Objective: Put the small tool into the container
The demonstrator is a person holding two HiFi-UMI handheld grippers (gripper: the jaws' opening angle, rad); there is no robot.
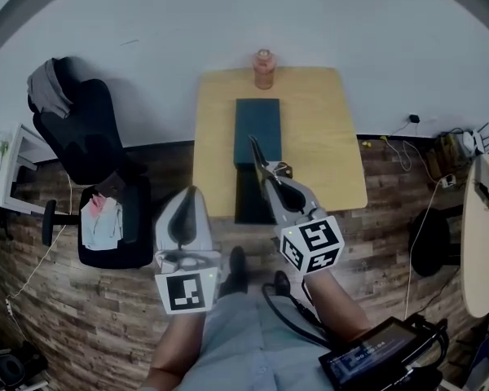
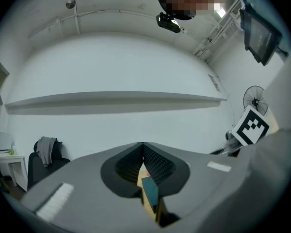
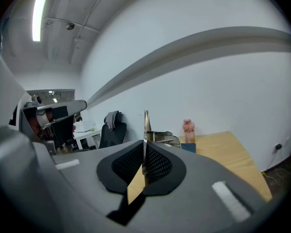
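Both grippers held out ahead of the person, forearms at bottom of head view, marker cubes toward the camera. Right gripper (image 1: 270, 177) angled in over the near edge of the wooden table (image 1: 326, 137), pointing slightly down. Left gripper (image 1: 191, 192) short of the table, off its near-left corner, pointing level.

Right jaws clamped on the small tool (image 1: 259, 155), a thin metal piece. In the right gripper view the tool (image 3: 145, 124) stands straight up out of the closed pads with a metal part jutting right. Its tip sits over the near part of the container (image 1: 257, 127), a dark teal box lying lengthwise mid-table; touching or not, can't tell.

Left jaws closed tip to tip, nothing between them, container (image 2: 149, 191) visible through the gap below.

Orange bottle (image 1: 264, 69) at the table's far edge
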